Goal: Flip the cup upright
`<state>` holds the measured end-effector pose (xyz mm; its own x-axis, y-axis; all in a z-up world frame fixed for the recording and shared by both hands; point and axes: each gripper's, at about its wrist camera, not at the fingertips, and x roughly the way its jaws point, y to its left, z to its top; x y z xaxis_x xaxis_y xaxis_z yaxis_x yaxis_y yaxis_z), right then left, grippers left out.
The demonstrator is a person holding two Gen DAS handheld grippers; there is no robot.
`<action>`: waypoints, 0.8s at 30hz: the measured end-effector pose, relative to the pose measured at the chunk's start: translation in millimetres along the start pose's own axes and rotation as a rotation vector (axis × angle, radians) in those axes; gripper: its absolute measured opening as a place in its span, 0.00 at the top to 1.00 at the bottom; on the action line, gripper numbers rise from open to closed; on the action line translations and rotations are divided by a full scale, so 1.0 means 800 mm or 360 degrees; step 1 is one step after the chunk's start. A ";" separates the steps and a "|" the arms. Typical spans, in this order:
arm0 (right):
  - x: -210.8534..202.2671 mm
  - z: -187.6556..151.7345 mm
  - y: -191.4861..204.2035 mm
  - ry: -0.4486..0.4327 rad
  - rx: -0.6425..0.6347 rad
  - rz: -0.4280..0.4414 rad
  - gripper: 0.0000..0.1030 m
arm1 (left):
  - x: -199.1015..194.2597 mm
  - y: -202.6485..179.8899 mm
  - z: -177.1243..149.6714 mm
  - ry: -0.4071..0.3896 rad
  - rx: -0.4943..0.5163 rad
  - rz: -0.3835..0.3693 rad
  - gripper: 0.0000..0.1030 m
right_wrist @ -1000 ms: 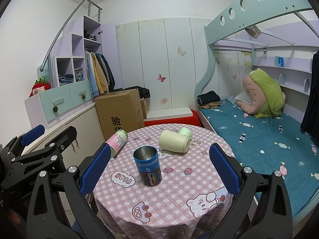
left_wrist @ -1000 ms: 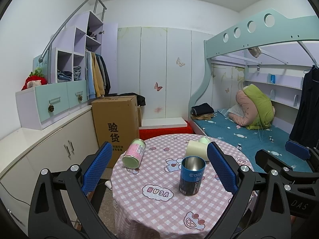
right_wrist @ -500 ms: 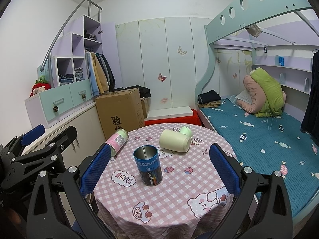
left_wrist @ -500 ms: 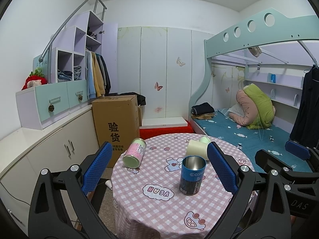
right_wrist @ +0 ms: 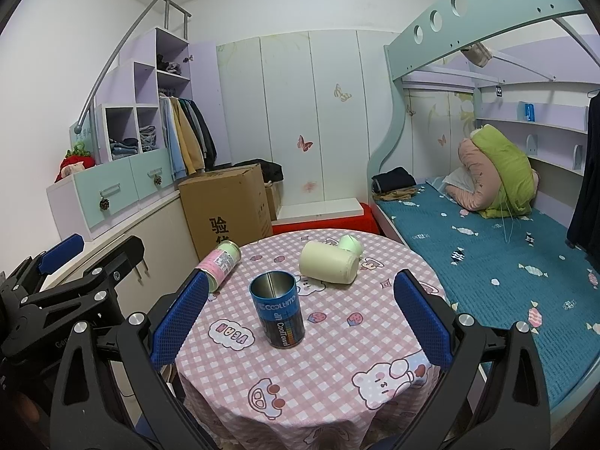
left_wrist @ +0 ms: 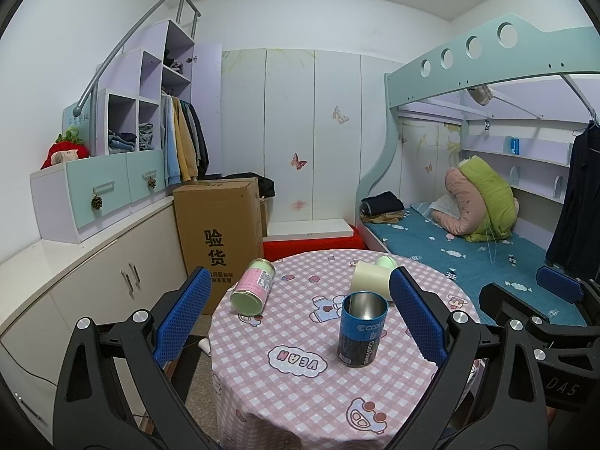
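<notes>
Lying on its side near the far edge of your round counter point(right_wrist: 337, 375), the pale cream cup point(right_wrist: 328, 267) shows a plain rounded body beside a small green lid point(right_wrist: 350, 243). Your right hand-held gripper point(right_wrist: 300, 320) hangs wide open and empty, well short of it, with an upright blue tin point(right_wrist: 278, 313) between. Your left hand-held gripper point(left_wrist: 296, 320) is equally spread, holding nothing.
</notes>
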<state>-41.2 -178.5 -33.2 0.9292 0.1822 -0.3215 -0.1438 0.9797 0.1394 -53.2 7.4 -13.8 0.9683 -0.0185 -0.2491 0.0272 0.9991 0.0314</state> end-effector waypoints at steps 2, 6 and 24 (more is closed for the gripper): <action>0.001 -0.001 0.000 0.0001 0.0003 0.0001 0.07 | 0.000 -0.001 0.000 -0.0001 0.0000 0.0000 0.07; 0.003 -0.003 -0.003 0.0005 0.0006 0.0003 0.07 | 0.002 -0.001 -0.003 0.0000 0.0001 0.0001 0.07; 0.007 -0.003 -0.008 0.0019 0.0012 -0.0008 0.07 | 0.003 -0.002 -0.003 0.0009 0.0001 -0.0002 0.07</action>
<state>-36.0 -183.6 -37.9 0.9259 0.1782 -0.3332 -0.1364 0.9800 0.1450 -51.7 6.0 -17.0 0.9669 -0.0197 -0.2544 0.0287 0.9991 0.0316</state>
